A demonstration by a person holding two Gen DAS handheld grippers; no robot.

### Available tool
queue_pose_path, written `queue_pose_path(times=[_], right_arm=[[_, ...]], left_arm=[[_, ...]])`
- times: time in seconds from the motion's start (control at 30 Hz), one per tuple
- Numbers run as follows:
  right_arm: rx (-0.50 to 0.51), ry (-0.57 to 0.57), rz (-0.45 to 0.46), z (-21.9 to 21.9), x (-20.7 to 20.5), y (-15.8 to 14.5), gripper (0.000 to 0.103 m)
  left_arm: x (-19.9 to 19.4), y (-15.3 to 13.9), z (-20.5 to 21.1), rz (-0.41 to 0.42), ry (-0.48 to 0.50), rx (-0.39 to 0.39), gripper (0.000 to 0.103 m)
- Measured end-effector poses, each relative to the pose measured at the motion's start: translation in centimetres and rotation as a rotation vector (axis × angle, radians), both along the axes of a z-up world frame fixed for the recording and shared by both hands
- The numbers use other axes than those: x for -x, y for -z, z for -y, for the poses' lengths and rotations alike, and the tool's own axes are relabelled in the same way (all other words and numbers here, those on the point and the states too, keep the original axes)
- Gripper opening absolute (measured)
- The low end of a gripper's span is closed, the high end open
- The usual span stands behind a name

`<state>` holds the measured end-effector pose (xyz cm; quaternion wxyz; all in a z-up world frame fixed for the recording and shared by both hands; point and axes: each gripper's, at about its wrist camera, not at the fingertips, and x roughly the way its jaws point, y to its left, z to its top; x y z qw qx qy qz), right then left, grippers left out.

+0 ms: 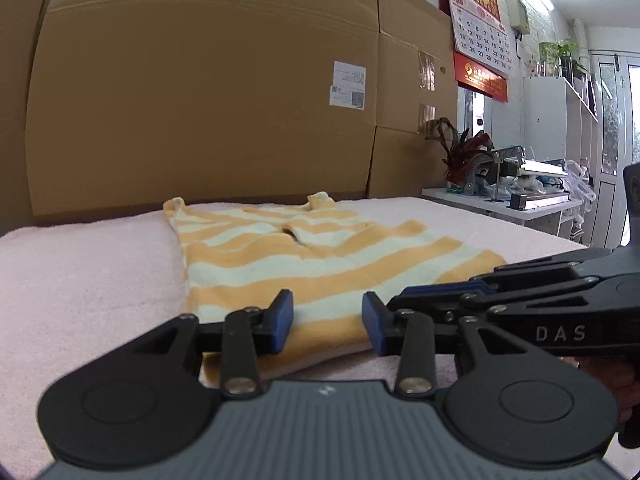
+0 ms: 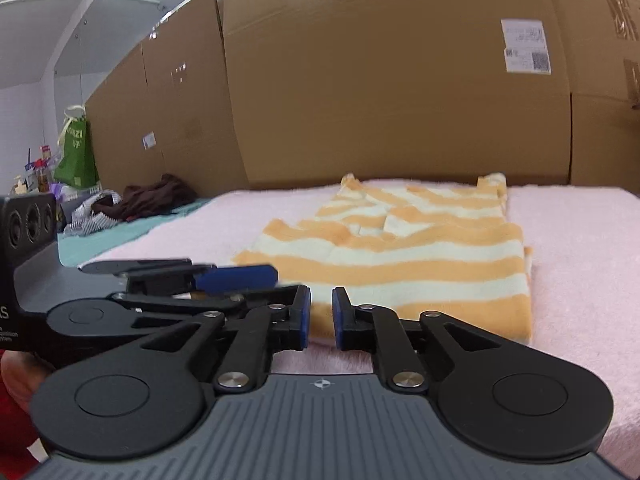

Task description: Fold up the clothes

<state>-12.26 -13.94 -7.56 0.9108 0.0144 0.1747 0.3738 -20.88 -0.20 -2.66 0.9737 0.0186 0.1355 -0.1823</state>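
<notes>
One striped garment (image 1: 304,264), knitted in soft, fuzzy bands of orange and pale cream, is seen laid flat on a pink terry-textured cover (image 1: 88,280), directly ahead of two hand-held tongs. Its near hem is reached by the left gripper (image 1: 327,322), whose blue-padded fingers are held spread apart with the hem lying between them; nothing is pinched. The right gripper (image 2: 321,318) is shown just short of the same hem, its two blue pads parted by a narrow gap with nothing caught in it. Each tool is built of matte black linkage arms with round pivot discs on a ribbed grey body. Two rounded shoulder tabs are made out at the garment's far end, well beyond both sets of fingers.

Behind the cloth, a wall of plain brown cardboard boxes (image 1: 208,92) is stacked, one bearing white printed labels (image 1: 348,85). Off to the left of the right gripper, a dark brown garment (image 2: 158,194) and a striped grey-white one (image 2: 94,212) are heaped on a teal sheet (image 2: 120,236). To the right of the left gripper, a red-leaved plant (image 1: 466,152) and a wall calendar (image 1: 480,36) are seen.
</notes>
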Motion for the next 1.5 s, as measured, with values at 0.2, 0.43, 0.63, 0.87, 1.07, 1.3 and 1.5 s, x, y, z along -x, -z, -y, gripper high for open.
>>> queue_pose_path(times=[0.2, 0.43, 0.63, 0.87, 1.07, 1.3, 1.5], right_arm=[[-0.027, 0.141, 0.026, 2.7, -0.9, -1.1, 0.013], [-0.032, 0.209, -0.015, 3.3, -3.0, -1.5, 0.014], [-0.023, 0.304, -0.140, 2.9, -8.3, -1.4, 0.027], [-0.093, 0.346, -0.125, 4.9, -8.3, -1.8, 0.023], [-0.040, 0.340, -0.196, 6.1, -8.9, -1.0, 0.024], [-0.111, 0.360, -0.238, 6.0, -10.7, -1.4, 0.034], [-0.075, 0.305, -0.167, 4.9, -10.2, -1.9, 0.012]], left_arm=[[-0.5, -0.6, -1.3, -0.002, -0.049, 0.030, 0.046], [-1.8, -1.7, -1.3, 0.025, -0.044, 0.016, 0.050], [-5.9, -1.9, -2.5, -0.093, -0.087, 0.100, 0.054], [-6.4, -2.5, -2.9, -0.129, -0.084, 0.124, 0.065], [-8.1, -3.5, -3.5, -0.142, -0.103, 0.145, 0.075], [-8.9, -2.3, -4.3, -0.194, -0.083, 0.211, 0.077], [-8.9, -2.2, -4.2, -0.186, -0.061, 0.210, 0.081]])
